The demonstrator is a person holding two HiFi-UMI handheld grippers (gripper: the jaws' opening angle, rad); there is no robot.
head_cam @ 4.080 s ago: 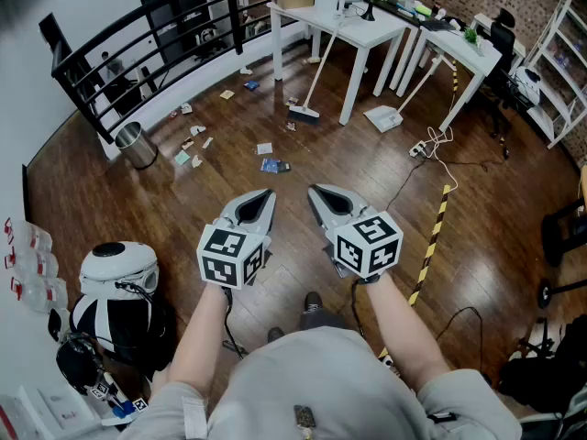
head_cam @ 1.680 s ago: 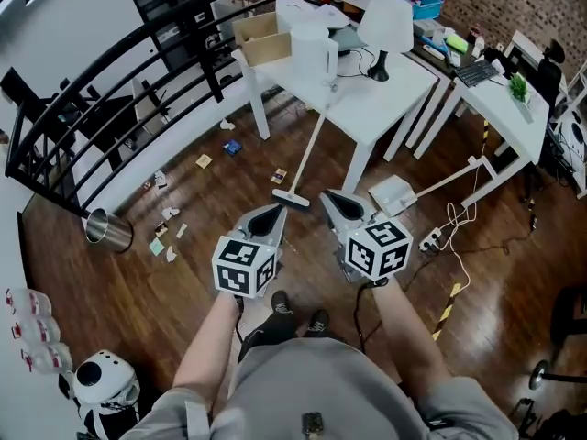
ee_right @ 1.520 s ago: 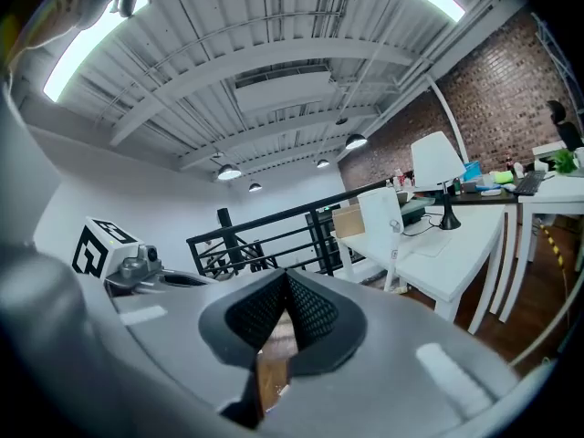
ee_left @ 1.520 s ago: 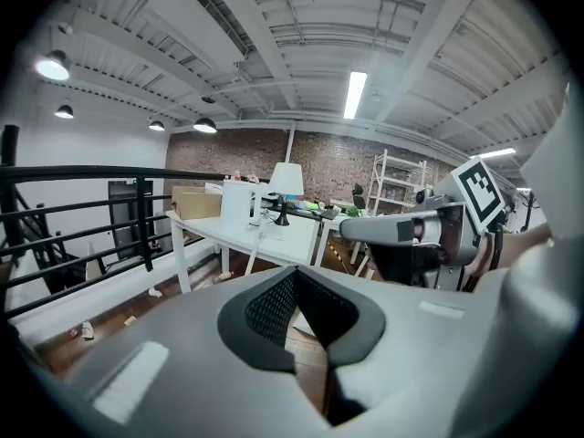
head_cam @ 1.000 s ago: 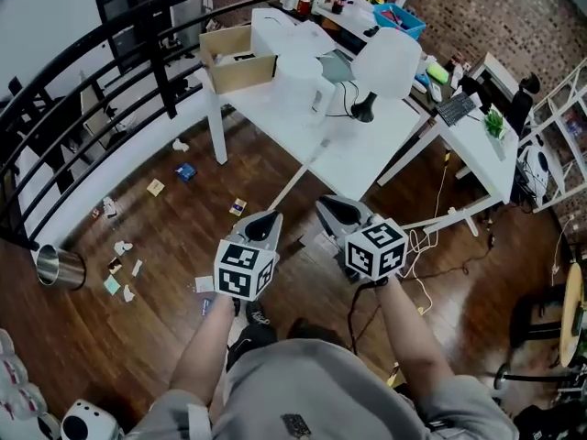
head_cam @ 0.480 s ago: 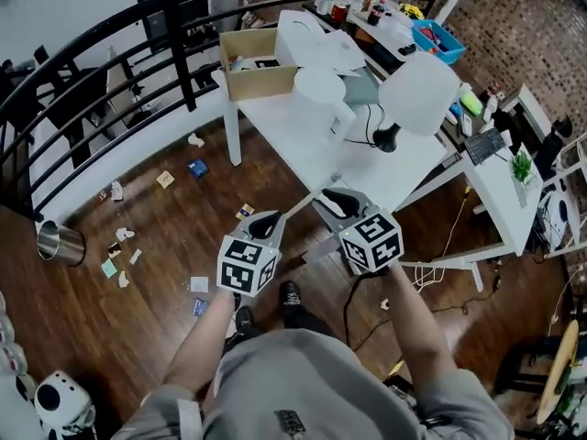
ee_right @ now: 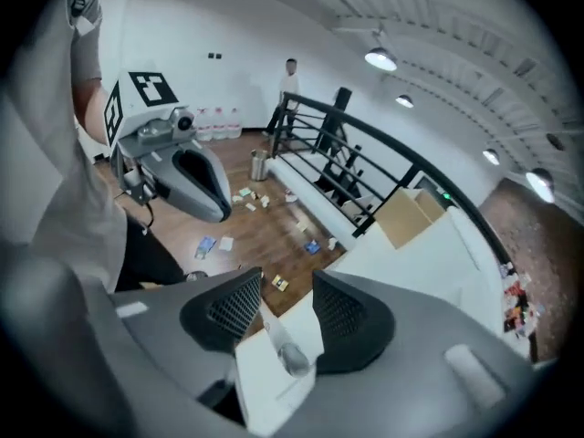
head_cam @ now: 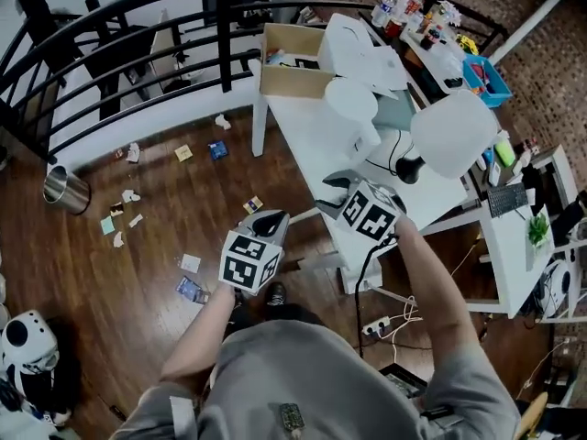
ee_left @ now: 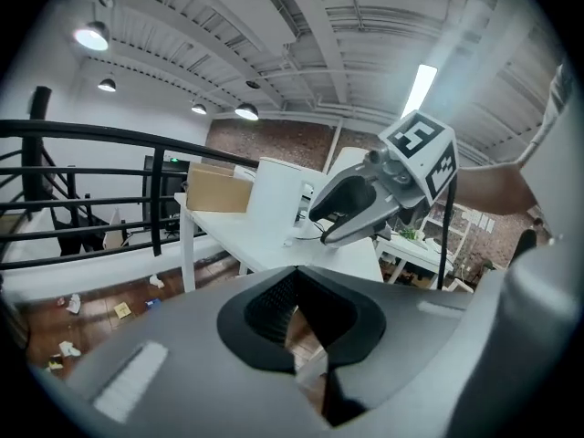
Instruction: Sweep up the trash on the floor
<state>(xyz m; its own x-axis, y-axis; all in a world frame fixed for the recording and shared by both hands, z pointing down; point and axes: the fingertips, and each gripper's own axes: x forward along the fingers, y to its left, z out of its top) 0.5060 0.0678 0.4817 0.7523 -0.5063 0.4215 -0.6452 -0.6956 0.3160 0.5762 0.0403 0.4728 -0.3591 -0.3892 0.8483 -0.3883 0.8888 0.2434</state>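
Trash [head_cam: 190, 263] – paper scraps & wrappers, scattered flat on wood floor [head_cam: 110, 291] nr railing [head_cam: 138, 27]

Left hand-held gripper [ee_left: 296, 283], jaws together; white table [ee_left: 239, 237] with cardboard box [ee_left: 217, 190] ahead; floor scraps [ee_left: 68, 348], probably paper.

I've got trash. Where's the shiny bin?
Head view, far left: the metal bin sits on the floor by the black railing, beside paper scraps.

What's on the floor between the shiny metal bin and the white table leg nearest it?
Scattered on the wood floor: a white scrap, a yellow note, a blue packet and a crumpled white ball. The head view shows it.
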